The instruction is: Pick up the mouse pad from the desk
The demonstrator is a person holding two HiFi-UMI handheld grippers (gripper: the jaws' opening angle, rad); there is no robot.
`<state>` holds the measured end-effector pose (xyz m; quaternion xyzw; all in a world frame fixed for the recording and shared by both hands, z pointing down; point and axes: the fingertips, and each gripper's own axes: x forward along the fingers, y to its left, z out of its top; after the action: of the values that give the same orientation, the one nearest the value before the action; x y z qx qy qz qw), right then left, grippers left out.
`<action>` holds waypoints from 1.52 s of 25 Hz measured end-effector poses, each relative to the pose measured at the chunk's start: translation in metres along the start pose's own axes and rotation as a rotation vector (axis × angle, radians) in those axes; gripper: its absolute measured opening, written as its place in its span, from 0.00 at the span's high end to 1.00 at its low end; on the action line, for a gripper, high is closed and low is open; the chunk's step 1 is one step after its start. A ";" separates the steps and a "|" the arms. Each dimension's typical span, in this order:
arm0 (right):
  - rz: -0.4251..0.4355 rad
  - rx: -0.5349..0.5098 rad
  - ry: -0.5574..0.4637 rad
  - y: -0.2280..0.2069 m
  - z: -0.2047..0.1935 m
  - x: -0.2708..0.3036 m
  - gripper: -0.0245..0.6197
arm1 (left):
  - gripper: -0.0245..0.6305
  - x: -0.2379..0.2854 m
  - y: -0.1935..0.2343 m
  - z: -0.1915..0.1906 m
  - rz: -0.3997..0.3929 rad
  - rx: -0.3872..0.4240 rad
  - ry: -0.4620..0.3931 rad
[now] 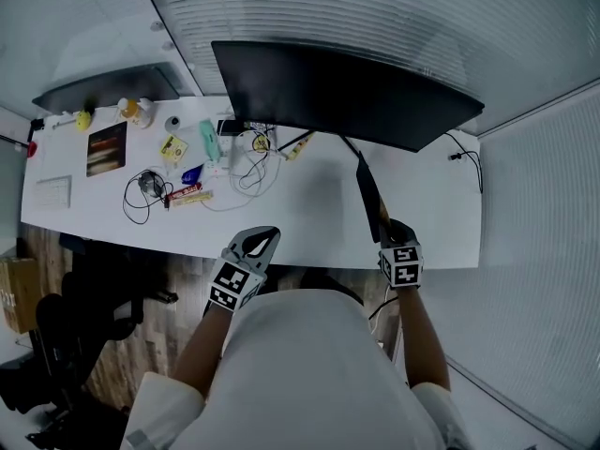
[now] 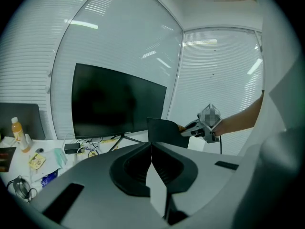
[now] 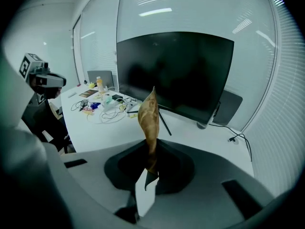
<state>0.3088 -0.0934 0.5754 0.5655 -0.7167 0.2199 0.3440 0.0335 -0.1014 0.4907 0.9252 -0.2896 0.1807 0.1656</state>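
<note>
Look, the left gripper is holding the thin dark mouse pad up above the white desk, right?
No. The right gripper holds the thin dark mouse pad above the white desk; the left gripper is shut and empty. The right gripper view shows the pad between its jaws.

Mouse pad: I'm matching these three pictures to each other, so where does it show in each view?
Head view: mouse pad is a thin dark strip, seen edge-on, right of centre, rising from the right gripper.
Left gripper view: a dark sheet just right of centre.
Right gripper view: at centre, its tan side clamped between the jaws.
Shared landmark: the black monitor behind the pad.
</note>
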 end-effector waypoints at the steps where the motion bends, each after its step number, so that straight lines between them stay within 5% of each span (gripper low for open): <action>1: -0.001 0.005 -0.016 0.000 0.006 -0.005 0.88 | 0.93 -0.001 0.000 0.003 0.002 0.000 -0.007; 20: -0.010 -0.002 -0.337 -0.002 0.111 -0.094 0.88 | 0.93 -0.021 0.024 0.064 0.068 -0.008 -0.136; 38: -0.041 -0.009 -0.435 -0.012 0.128 -0.132 0.88 | 0.93 -0.028 0.028 0.082 0.088 0.005 -0.168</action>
<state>0.3052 -0.0998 0.3914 0.6127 -0.7632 0.0825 0.1880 0.0149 -0.1439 0.4118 0.9239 -0.3425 0.1103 0.1302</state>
